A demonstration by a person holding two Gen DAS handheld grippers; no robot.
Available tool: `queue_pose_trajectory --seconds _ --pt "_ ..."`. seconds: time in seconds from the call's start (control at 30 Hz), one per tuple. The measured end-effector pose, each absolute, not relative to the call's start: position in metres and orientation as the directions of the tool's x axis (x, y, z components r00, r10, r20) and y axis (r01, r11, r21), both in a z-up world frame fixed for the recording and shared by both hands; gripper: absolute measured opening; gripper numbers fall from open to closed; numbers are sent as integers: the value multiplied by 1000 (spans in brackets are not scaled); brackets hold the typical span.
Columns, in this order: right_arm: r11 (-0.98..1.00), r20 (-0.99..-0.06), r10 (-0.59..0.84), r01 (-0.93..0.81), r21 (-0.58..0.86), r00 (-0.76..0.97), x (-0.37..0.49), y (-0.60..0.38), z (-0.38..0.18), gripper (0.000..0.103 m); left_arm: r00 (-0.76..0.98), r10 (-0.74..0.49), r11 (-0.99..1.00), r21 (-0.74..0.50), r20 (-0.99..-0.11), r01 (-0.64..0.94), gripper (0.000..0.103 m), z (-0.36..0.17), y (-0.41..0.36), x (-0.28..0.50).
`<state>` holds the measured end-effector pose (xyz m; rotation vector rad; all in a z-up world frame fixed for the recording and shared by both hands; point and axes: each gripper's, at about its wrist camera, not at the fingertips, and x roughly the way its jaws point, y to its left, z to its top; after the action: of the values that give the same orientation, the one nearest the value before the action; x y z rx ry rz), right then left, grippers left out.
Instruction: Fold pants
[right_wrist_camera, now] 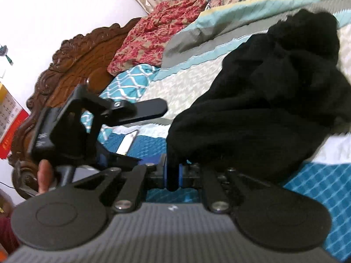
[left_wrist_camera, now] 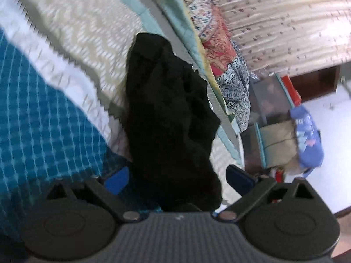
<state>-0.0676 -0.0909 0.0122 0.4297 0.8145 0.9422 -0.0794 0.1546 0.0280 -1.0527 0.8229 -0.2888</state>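
Observation:
The black pants lie bunched in a long heap on the bed's pale zigzag quilt. My left gripper stands open, its blue pads wide apart on either side of the heap's near end, and a gap shows at the right pad. In the right wrist view the pants stretch away to the upper right. My right gripper is shut on a dark fold at their near edge. One finger of the left gripper reaches in from the left, with a person's thumb on its handle.
A teal checked blanket covers the near part of the bed. A carved wooden headboard and red patterned cloth lie beyond. Past the bed's edge are patterned fabrics, a curtain, boxes with a blue bag, and pale floor.

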Motion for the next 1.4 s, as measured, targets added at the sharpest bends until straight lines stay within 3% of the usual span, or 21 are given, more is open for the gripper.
queue_pose_trajectory --seconds 0.03,0.1,0.2,0.3,0.4,0.47,0.53,0.6,0.67,0.8,0.87,0.9,1.03,1.23,1.33,1.4 --pt "517 -404 856 -538 665 323 -66 -90 13 12 671 -592 473 -867 -446 -159 74 25 153 -78" --pt "491 -381 871 -543 680 310 -65 -88 16 14 656 -625 454 -881 -422 -134 50 22 150 -75" --pt "497 -403 867 -572 652 294 -71 -81 19 26 663 -575 518 -840 -480 -160 23 23 152 -74" --pt "505 -435 859 -590 630 271 -70 -89 18 27 687 -532 532 -826 -496 -185 17 29 168 -76" --pt "586 -456 808 -586 560 372 -72 -119 23 32 693 -496 550 -807 -524 -216 17 30 183 -79" --pt "679 -469 734 -552 485 491 -65 -136 32 48 689 -504 532 -816 -521 -228 17 24 187 -82" --pt "788 -486 614 -514 338 622 -60 -139 40 87 678 -508 535 -812 -531 -235 17 20 182 -82" --pt "847 -467 523 -494 196 713 -52 -131 45 97 664 -516 547 -804 -542 -231 17 19 176 -82" --pt "856 -475 495 -502 124 727 -35 -116 40 97 658 -518 559 -799 -546 -222 17 19 172 -83" --pt "852 -623 464 -511 118 630 16 -81 6 95 664 -506 569 -792 -550 -223 17 22 174 -87" --pt "866 -677 434 -483 131 594 35 -72 -11 47 667 -496 575 -786 -556 -227 17 24 177 -91" --pt "878 -686 406 -467 109 604 40 -71 -11 14 671 -490 578 -784 -556 -227 15 25 178 -93" --pt "921 -579 389 -316 227 717 53 -131 36 15 678 -473 571 -782 -563 -250 15 21 188 -97" --pt "928 -363 195 -52 369 911 13 -292 112 13 675 -505 536 -808 -538 -243 15 12 192 -96" --pt "912 -350 137 19 409 927 -19 -341 118 13 650 -542 556 -807 -533 -198 15 14 177 -90" --pt "921 -391 80 82 380 917 -32 -354 106 16 623 -538 602 -776 -568 -189 16 16 164 -84"
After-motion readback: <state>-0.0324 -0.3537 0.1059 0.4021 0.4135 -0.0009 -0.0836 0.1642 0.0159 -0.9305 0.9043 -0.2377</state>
